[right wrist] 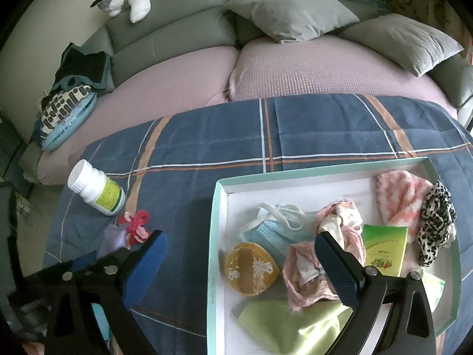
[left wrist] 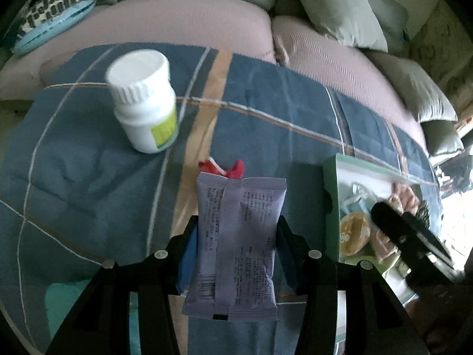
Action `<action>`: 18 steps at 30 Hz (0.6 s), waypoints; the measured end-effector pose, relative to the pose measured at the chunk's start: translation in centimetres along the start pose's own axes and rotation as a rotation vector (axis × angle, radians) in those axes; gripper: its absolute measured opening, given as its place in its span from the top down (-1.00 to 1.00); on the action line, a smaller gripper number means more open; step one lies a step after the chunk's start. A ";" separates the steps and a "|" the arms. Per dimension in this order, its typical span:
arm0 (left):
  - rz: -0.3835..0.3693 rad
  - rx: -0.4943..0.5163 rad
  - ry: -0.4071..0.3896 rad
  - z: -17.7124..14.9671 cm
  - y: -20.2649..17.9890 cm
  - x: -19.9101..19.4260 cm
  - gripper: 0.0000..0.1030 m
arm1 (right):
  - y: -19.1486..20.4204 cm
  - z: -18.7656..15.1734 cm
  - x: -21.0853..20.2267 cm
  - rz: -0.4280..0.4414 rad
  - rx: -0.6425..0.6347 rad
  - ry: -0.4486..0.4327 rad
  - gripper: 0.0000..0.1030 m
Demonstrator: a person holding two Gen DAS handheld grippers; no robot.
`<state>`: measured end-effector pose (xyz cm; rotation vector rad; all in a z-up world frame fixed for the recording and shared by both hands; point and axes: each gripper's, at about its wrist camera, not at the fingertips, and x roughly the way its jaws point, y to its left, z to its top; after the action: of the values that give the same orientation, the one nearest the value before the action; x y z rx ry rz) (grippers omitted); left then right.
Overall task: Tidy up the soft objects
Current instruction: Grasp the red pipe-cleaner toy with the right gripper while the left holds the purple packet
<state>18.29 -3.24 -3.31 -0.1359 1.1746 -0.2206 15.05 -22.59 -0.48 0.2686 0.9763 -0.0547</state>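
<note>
Around the tray you have one white bottle, one red bow and one lilac packet outside it, one face mask and one leopard scrunchie inside

The left gripper sits at six o'clock, its blue-padded jaws pressed against both sides of a pale purple sachet that stands lengthwise between them, printed seam side up, with a red-and-white hair tie peeking out just past its far end. At ten o'clock a white pill bottle with a yellow-green label stands on the blue plaid blanket, well apart from the sachet. At three to four o'clock lies a green-rimmed box, and the black finger of the right gripper reaches over it; grey pillows lie at one o'clock.
</note>
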 end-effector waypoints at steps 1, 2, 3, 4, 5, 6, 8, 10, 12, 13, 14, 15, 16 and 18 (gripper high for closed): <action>-0.002 -0.007 -0.009 0.0 0.2 -0.3 0.01 | 0.2 0.0 0.1 0.002 -0.003 0.000 -0.96; -0.005 -0.018 -0.019 0.1 0.5 -0.6 0.01 | 0.5 -0.1 0.2 0.008 -0.009 0.001 -0.96; -0.005 -0.032 -0.031 0.2 0.8 -1.0 0.01 | 0.9 -0.2 0.3 0.017 -0.020 0.004 -0.96; 0.001 -0.047 -0.044 0.3 1.2 -1.4 0.01 | 1.3 -0.2 0.4 0.022 -0.029 0.006 -0.96; 0.012 -0.067 -0.061 0.4 1.8 -1.9 0.01 | 1.7 -0.3 0.4 0.029 -0.039 0.008 -0.96; 0.024 -0.083 -0.075 0.5 2.4 -2.2 0.01 | 2.2 -0.4 0.5 0.039 -0.053 0.009 -0.96; 0.066 -0.128 -0.116 0.7 3.7 -3.1 0.01 | 3.3 -0.5 0.7 0.061 -0.087 0.013 -0.96; 0.092 -0.165 -0.151 0.9 4.9 -3.5 0.01 | 4.8 -0.6 0.9 0.077 -0.131 0.011 -0.96; 0.099 -0.208 -0.170 1.0 6.1 -3.8 0.01 | 6.0 -0.6 1.1 0.086 -0.169 0.007 -0.96; 0.107 -0.227 -0.174 1.0 6.7 -3.9 0.01 | 6.9 -0.7 1.3 0.094 -0.194 0.004 -0.95; 0.117 -0.243 -0.176 0.9 7.1 -4.1 0.01 | 7.5 -0.7 1.5 0.102 -0.211 0.006 -0.95; 0.130 -0.262 -0.179 0.9 7.7 -4.1 0.01 | 8.1 -0.8 1.7 0.110 -0.225 0.008 -0.95; 0.135 -0.273 -0.180 0.8 8.0 -4.2 0.01 | 8.7 -0.9 2.1 0.121 -0.238 0.013 -0.95; 0.135 -0.291 -0.184 0.7 8.8 -4.4 0.01 | 9.5 -1.0 2.9 0.133 -0.256 0.028 -0.87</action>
<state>18.22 6.37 -1.03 -0.3244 1.0229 0.0822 17.40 -12.92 -1.49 0.0982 0.9800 0.1955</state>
